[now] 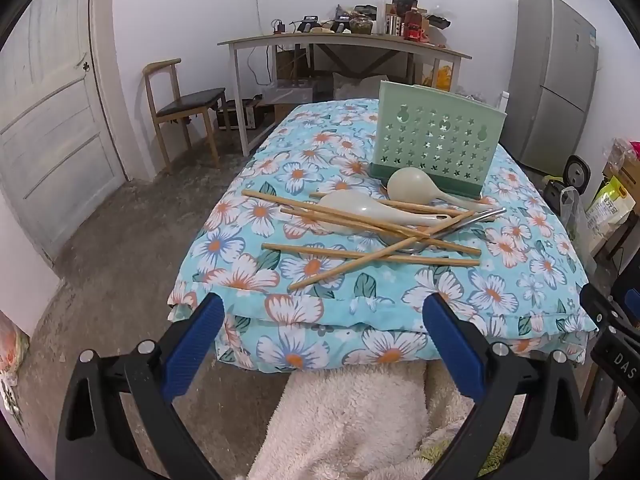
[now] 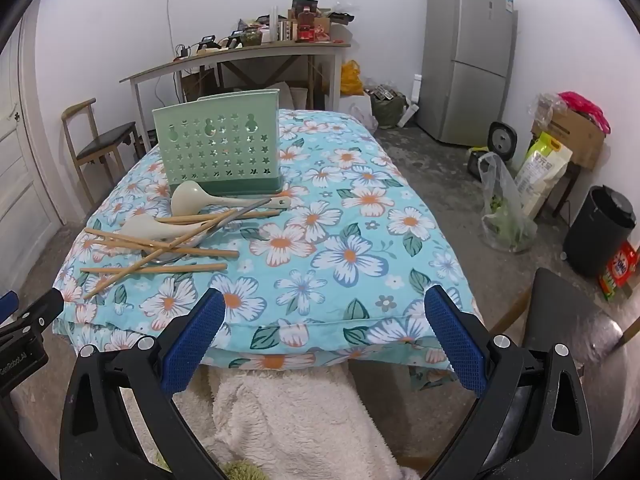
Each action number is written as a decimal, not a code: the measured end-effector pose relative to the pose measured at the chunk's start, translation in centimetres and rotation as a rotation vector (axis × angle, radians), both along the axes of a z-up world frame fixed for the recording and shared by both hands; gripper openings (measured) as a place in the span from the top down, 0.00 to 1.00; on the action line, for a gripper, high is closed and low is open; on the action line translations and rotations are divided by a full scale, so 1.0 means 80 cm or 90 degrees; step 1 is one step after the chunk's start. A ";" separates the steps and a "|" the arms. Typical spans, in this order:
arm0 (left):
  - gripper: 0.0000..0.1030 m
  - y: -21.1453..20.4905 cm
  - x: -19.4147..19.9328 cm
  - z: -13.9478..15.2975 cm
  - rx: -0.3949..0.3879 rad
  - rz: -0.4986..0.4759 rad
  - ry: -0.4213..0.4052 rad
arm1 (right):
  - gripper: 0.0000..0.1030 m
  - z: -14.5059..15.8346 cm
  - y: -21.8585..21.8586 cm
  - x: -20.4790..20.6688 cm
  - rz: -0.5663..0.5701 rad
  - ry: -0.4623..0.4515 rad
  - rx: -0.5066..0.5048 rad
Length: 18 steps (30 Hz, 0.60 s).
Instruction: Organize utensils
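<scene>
Both the left gripper [image 1: 322, 318] and right gripper [image 2: 324, 314] are hovering with jaws apart at the floral quilt's [image 1: 532, 280] near edge, probably readying to sort the chopsticks [image 1: 372, 256] and spoons [image 1: 416, 188] into the green holder [image 1: 436, 140].

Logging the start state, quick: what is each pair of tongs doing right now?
Left tongs: open, holding nothing.
Right tongs: open, holding nothing.

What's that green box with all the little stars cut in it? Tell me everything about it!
The green holder looks like pale green plastic on a darker green base. Its front wall has rows of star-shaped holes and three bigger gourd-shaped holes near the top. It stands upright on the flowered quilt, open at the top, and nothing shows sticking out of it. A cream spoon lies right against its base; whether they touch is unclear.
</scene>
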<state>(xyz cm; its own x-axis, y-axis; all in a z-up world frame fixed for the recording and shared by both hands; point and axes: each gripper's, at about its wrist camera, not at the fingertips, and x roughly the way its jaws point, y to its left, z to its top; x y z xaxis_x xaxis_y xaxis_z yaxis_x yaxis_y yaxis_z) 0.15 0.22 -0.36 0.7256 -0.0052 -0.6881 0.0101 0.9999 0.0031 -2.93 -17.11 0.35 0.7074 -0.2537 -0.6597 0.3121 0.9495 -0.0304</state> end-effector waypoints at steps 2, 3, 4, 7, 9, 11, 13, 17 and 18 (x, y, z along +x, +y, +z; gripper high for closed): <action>0.05 0.000 0.000 0.000 0.000 0.000 0.000 | 0.07 0.000 0.000 0.000 0.000 0.000 0.000; 0.05 0.000 0.000 0.000 -0.001 0.000 0.001 | 0.07 0.000 0.001 0.000 0.000 0.000 0.000; 0.05 0.001 0.001 0.000 -0.001 0.000 0.001 | 0.07 0.000 0.001 0.000 0.001 0.000 0.000; 0.05 0.003 0.000 -0.002 -0.002 0.000 0.001 | 0.07 0.000 0.001 0.000 0.000 0.000 0.000; 0.05 0.003 0.000 -0.002 -0.002 0.001 0.002 | 0.07 0.000 0.001 -0.001 0.001 0.000 0.000; 0.05 0.003 -0.001 -0.002 -0.002 0.001 0.003 | 0.07 0.000 0.001 -0.001 0.001 0.000 0.000; 0.05 0.003 -0.001 -0.003 -0.002 0.001 0.002 | 0.07 0.000 0.001 -0.001 0.000 0.000 0.000; 0.05 0.005 0.000 -0.003 -0.003 0.002 0.003 | 0.07 0.000 0.001 0.000 0.000 0.000 0.000; 0.05 0.005 0.000 -0.003 -0.003 0.001 0.003 | 0.07 -0.001 0.001 0.000 0.000 0.000 -0.001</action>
